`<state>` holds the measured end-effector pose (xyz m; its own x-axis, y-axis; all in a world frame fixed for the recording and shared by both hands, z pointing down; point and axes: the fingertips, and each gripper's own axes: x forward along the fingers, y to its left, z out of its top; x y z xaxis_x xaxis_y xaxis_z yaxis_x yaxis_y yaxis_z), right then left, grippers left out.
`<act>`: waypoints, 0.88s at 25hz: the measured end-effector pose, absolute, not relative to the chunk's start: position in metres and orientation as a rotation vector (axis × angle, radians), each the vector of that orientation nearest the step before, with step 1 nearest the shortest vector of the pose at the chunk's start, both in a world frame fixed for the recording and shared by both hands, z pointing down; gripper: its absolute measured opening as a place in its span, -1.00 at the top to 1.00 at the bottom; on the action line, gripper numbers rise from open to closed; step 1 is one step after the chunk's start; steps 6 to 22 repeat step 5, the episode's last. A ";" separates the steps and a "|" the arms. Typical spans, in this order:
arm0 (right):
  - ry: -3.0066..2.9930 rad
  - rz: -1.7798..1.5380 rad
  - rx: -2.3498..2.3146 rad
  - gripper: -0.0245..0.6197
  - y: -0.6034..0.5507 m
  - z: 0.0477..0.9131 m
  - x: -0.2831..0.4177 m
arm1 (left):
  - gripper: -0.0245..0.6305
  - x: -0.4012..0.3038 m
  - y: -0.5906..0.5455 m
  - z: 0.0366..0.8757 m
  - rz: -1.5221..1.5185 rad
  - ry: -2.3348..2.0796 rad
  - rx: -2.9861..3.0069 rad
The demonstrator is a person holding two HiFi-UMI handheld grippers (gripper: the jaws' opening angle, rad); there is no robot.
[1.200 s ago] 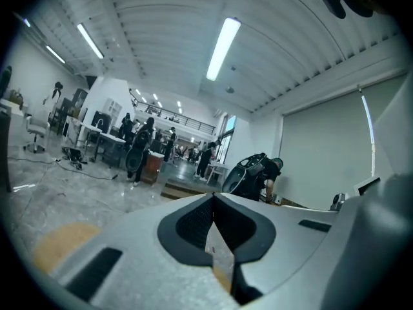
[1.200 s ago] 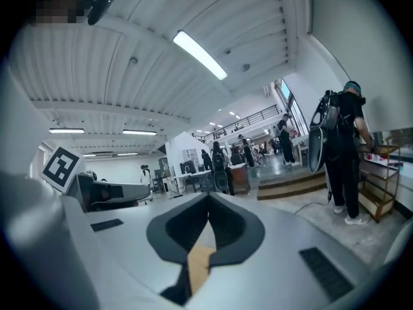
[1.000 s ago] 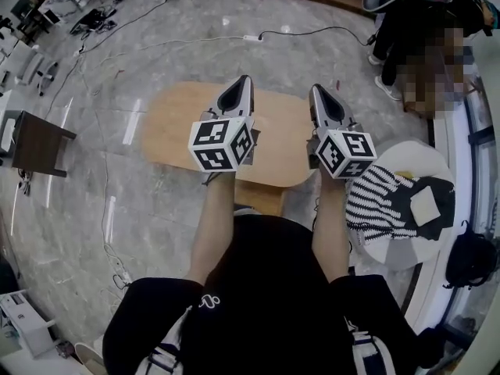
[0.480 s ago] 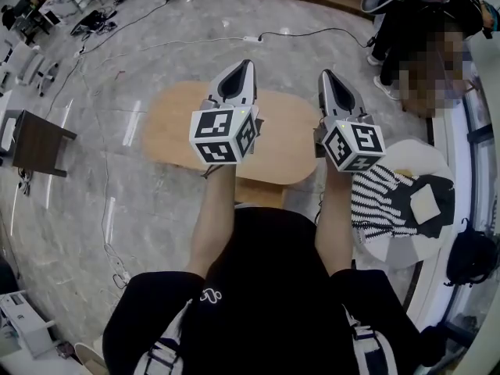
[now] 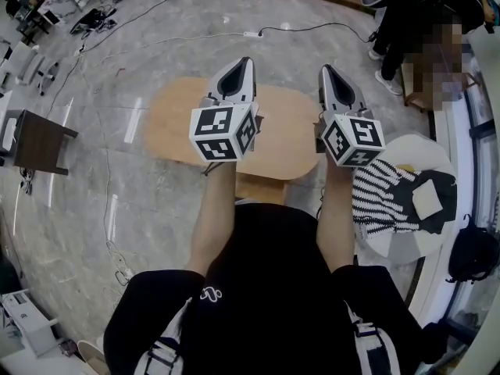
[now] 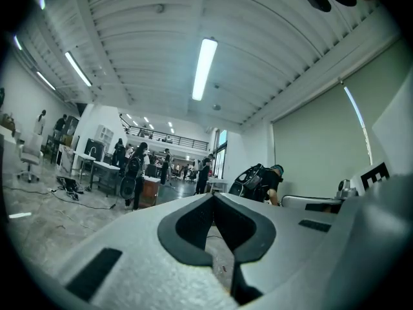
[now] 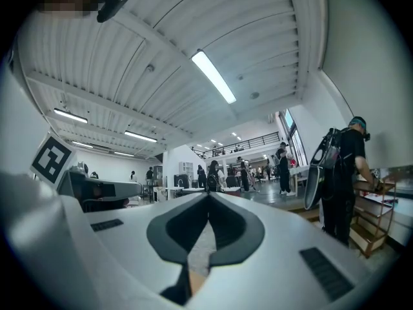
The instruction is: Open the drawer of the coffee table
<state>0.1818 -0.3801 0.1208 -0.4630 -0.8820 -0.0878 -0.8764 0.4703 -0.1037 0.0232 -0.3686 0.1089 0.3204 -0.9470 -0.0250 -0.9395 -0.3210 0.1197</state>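
The coffee table (image 5: 176, 123) has an oval light-wood top and stands on the marble floor in front of the person. A wooden box (image 5: 262, 190) shows under its near edge; whether that is the drawer front I cannot tell. My left gripper (image 5: 245, 61) hangs in the air over the table's middle, pointing level and away, jaws shut and empty. Beside it, my right gripper (image 5: 326, 69) hovers over the table's right end, also shut on nothing. In the left gripper view, the left gripper (image 6: 213, 196) faces the open hall with its tips together. In the right gripper view, the right gripper (image 7: 208, 194) does the same.
A round white side table (image 5: 426, 241) with a striped cloth (image 5: 379, 198) stands close at the right. A dark brown stool (image 5: 39, 143) is at the left. Cables (image 5: 105, 209) run over the floor. A person (image 5: 406, 30) stands at the far right, and a black bag (image 5: 473, 256) lies by the wall.
Both grippers have risen a little above the table and shifted slightly away from the body. Their jaws stayed shut throughout.
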 end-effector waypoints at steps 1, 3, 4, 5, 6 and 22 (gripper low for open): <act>2.581 -0.067 -1.554 0.89 -0.381 0.121 0.183 | 0.90 0.024 -0.369 0.110 -0.138 -1.780 2.482; 2.580 -0.069 -1.555 0.89 -0.382 0.122 0.184 | 0.90 0.025 -0.370 0.111 -0.136 -1.779 2.480; 2.580 -0.069 -1.554 0.89 -0.382 0.122 0.185 | 0.90 0.025 -0.370 0.112 -0.135 -1.779 2.479; 2.579 -0.068 -1.554 0.89 -0.383 0.122 0.186 | 0.90 0.026 -0.371 0.113 -0.133 -1.778 2.479; 2.579 -0.068 -1.554 0.89 -0.383 0.122 0.186 | 0.90 0.026 -0.371 0.113 -0.133 -1.778 2.479; 2.579 -0.068 -1.554 0.89 -0.383 0.122 0.186 | 0.90 0.026 -0.371 0.113 -0.133 -1.778 2.479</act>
